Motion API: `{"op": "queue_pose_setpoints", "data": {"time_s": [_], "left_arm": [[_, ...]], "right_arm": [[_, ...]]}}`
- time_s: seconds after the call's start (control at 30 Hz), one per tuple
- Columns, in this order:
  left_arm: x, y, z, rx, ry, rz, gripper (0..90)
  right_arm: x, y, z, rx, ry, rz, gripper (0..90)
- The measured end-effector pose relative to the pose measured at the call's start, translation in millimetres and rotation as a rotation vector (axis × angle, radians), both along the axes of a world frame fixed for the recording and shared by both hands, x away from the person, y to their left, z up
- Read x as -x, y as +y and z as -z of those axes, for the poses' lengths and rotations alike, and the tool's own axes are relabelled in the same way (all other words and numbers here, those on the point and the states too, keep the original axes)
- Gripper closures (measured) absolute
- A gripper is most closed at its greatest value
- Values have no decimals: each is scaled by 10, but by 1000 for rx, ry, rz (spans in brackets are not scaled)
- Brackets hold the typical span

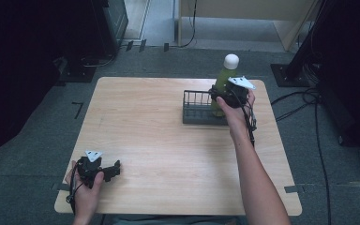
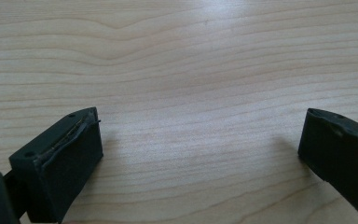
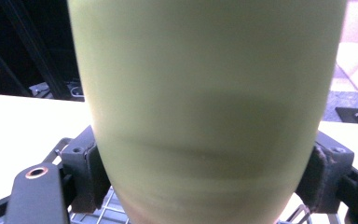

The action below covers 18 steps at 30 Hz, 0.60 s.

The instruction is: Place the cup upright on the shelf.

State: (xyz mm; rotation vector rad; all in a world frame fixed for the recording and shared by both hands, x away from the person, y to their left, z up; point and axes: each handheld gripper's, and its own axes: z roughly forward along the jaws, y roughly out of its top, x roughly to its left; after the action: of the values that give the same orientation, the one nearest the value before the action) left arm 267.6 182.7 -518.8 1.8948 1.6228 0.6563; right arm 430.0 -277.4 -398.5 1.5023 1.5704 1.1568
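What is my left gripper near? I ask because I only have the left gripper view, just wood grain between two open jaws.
Observer: Nothing close. The left gripper sits at the near left corner of the table, jaws apart over bare wood.
Operator: Where is the other one?
Observer: The right gripper is at the far right, its jaws closed on both sides of a green bottle.
Operator: Is the bottle on the table?
Observer: It stands upright at a dark wire rack; wire mesh shows under it in the right gripper view, but I cannot tell whether it rests there.
Operator: Is it capped?
Observer: Yes, with a white cap.
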Motion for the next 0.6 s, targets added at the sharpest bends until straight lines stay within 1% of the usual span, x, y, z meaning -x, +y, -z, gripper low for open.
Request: {"op": "queue_pose_setpoints", "data": {"time_s": [0.03, 0.1, 0.17, 0.2, 0.27, 0.33, 0.4, 0.43, 0.47, 0.5, 0.6], "left_arm": [[0, 0, 0, 0, 0, 0, 0], [0, 0, 0, 0, 0, 0, 0], [0, 0, 0, 0, 0, 0, 0], [0, 0, 0, 0, 0, 0, 0], [0, 0, 0, 0, 0, 0, 0], [0, 0, 0, 0, 0, 0, 0], [0, 0, 0, 0, 0, 0, 0], [0, 0, 0, 0, 0, 0, 0], [0, 0, 0, 0, 0, 0, 0], [0, 0, 0, 0, 0, 0, 0], [0, 0, 0, 0, 0, 0, 0]], "right_arm": [[-2, -11, 7, -9, 19, 5, 129], [-2, -16, 13, -18, 28, 3, 125], [-3, -26, 27, -30, 44, 3, 63], [4, -27, 33, -36, 49, 3, 46], [20, -26, 46, -38, 62, -15, 7], [52, -30, 54, -31, 63, -20, 0], [91, -48, 64, -35, 58, -22, 0], [121, -66, 74, -27, 69, -16, 0], [121, -66, 74, -27, 69, -16, 0], [145, -79, 86, -22, 81, -19, 0], [177, -80, 97, -18, 82, -34, 0]]}}
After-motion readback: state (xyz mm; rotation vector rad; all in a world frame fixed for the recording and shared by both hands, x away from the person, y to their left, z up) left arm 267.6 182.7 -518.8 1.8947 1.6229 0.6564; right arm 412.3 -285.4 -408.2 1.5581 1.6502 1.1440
